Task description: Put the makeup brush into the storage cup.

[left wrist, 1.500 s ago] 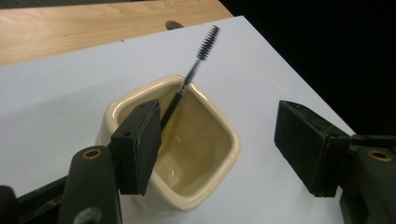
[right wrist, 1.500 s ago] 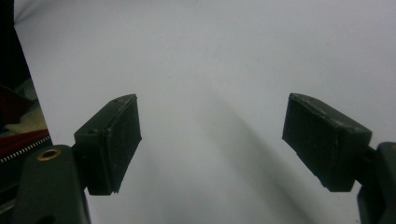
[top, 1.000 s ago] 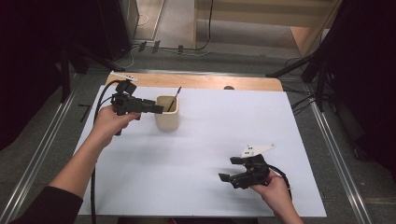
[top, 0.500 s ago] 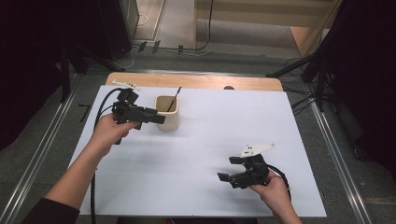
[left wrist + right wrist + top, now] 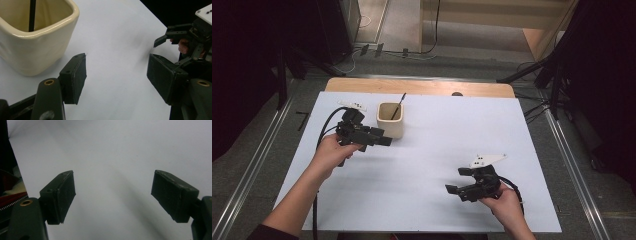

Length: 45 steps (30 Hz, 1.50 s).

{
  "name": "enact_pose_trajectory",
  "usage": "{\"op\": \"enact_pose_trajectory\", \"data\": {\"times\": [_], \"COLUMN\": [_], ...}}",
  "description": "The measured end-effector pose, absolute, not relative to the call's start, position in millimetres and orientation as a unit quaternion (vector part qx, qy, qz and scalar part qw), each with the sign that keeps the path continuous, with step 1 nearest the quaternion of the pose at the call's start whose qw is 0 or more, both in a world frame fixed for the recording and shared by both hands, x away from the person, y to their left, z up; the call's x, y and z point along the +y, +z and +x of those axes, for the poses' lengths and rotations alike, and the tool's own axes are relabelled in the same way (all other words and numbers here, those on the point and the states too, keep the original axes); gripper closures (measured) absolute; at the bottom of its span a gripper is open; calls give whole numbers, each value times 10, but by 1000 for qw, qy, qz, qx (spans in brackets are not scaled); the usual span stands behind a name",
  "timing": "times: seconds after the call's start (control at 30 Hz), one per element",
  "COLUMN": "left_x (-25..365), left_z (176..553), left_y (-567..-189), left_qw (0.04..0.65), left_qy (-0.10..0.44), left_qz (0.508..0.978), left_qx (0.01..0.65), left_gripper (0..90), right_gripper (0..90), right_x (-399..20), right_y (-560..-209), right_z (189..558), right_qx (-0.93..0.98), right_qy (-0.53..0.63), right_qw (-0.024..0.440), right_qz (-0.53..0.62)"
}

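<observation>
**Left gripper beside the cup, both grippers empty**

In the high view, your left gripper (image 5: 384, 141) sits left of centre in the frame, just below and to the left of the cream cup (image 5: 390, 120). Its jaws point toward the right of the frame and stand apart with nothing between them. In the left gripper view, the cup (image 5: 35, 35) takes up the upper left corner, near the left jaw but not touching it, as far as you can see. A thin black stick (image 5: 399, 104) leans inside the cup, its top poking out toward the upper right of the high view; you see its shaft (image 5: 32, 15) again at the top left of the left gripper view.

Your right gripper (image 5: 459, 181) rests in the lower right of the high view, well apart from the cup. Its jaws are spread too, and the right gripper view shows bare white tabletop (image 5: 112, 157) between them.

The white tabletop (image 5: 437, 150) fills the middle of the high view.
</observation>
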<state>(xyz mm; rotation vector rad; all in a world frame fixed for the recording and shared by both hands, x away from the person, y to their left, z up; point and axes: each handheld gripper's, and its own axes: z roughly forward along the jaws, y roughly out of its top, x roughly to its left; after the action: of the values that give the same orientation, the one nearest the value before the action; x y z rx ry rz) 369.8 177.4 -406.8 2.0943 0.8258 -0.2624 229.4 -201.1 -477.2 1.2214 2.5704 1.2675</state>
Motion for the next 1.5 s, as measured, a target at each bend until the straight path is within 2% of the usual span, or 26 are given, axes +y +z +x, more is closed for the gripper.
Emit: {"op": "enact_pose_trajectory", "data": {"times": [0.43, 0.63, 1.5], "left_x": [1735, 1761, 1828], "left_z": [3570, 3482, 3106], "left_y": [-4265, -4374, -4453], "left_qw": [424, 419, 411], "left_qy": [-105, -86, -38], "left_qz": [841, 849, 867], "left_qx": [319, 312, 278], "left_gripper": [323, 323, 323], "right_gripper": [202, 203, 202], "right_x": [-2012, -2008, -2026], "right_y": [-4778, -4771, -4761], "right_z": [2298, 2296, 2302], "right_qx": [826, 826, 825], "right_qy": [405, 407, 404], "right_qw": [13, 14, 18], "right_qz": [391, 389, 395]}}
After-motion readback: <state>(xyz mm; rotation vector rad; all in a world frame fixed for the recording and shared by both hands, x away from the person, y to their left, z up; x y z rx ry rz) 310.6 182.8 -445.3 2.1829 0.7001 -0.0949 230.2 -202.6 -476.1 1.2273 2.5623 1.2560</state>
